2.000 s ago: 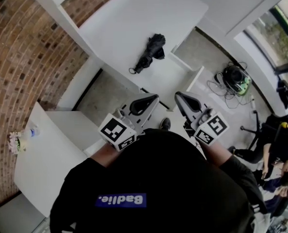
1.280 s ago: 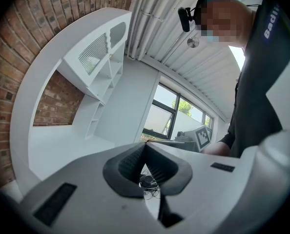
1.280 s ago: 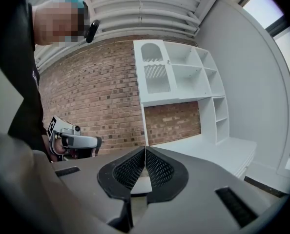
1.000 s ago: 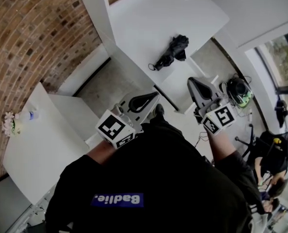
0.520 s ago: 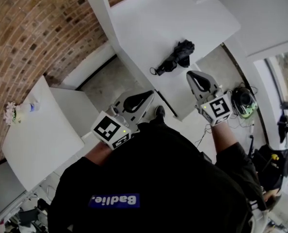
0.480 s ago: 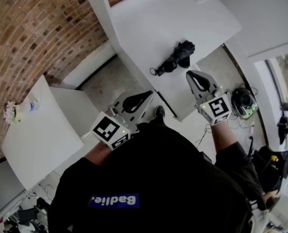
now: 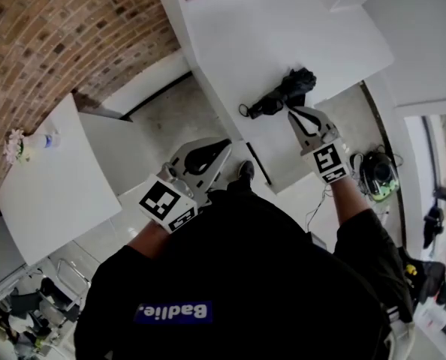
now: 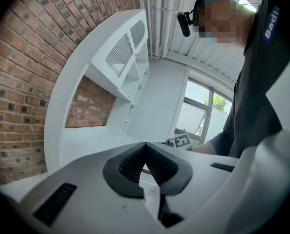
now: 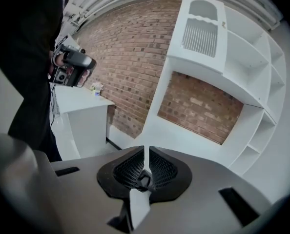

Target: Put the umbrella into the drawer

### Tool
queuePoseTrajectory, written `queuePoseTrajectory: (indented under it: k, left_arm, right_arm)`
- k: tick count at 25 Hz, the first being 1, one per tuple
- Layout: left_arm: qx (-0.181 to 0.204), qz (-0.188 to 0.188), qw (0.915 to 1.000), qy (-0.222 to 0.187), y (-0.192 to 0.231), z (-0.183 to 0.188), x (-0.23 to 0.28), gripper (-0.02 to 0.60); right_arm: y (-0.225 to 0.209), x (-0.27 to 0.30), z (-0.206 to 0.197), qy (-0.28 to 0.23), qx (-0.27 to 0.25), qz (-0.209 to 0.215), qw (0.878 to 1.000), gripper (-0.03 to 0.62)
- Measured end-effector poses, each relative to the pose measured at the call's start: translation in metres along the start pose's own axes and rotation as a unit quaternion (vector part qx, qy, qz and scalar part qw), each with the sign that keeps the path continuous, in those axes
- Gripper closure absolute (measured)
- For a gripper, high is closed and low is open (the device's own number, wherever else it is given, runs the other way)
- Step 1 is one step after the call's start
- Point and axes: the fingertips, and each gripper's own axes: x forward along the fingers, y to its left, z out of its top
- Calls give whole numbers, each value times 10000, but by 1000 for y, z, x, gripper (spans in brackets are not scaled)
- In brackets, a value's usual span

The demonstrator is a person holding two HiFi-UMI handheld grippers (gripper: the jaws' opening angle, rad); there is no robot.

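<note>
The folded black umbrella [image 7: 287, 88] lies on the white desk [image 7: 283, 21], its wrist loop pointing left. My right gripper [image 7: 290, 112] hovers just in front of the umbrella's middle, its tips close to the fabric. Its jaws stand shut with the tips together [image 9: 146, 150], and a small dark shape shows through the hollow behind them. My left gripper [image 7: 227, 144] hangs off the desk's front left corner, over the floor, well short of the umbrella. In its own view the left gripper [image 8: 146, 144] is shut on nothing. I cannot make out an open drawer.
A white side table [image 7: 50, 193] at the left carries a small flower pot [image 7: 14, 145] and a bottle [image 7: 50, 139]. A brick wall [image 7: 65, 36] runs behind. A green and black device [image 7: 378, 175] with cables lies on the floor at the right.
My right gripper has swung forward and down, rolling over, until its tips are beside the umbrella. The left gripper has drifted a little. The head view has shifted toward the desk.
</note>
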Motion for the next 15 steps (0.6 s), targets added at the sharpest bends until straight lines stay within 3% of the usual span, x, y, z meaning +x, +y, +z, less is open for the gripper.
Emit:
queuePoseTrajectory:
  k: [4,6,9,12,15]
  left_arm:
    - [-51,250,9997,-60,5,-1,-3,578]
    - [-61,354,9993,-104,7,0,-4,578]
    - [-92,520,9985,-140,9,-1,-8,578]
    - [-112,682,9975,-145,11,-1,-11,580]
    - [-118,869,9960,-152,13,-4,-14,578]
  right_arm:
    - [-3,16,-19,299,-436,264,9982,553]
    - [-6,23,-27,450,-705,396,9957,496]
    - [-9,33,-34,682,-1237,556,9884,464]
    - [-11,46,-48,950,-1859,783,9748,435]
    - [-13,62,-75,1350,-2513,1096,9522,402]
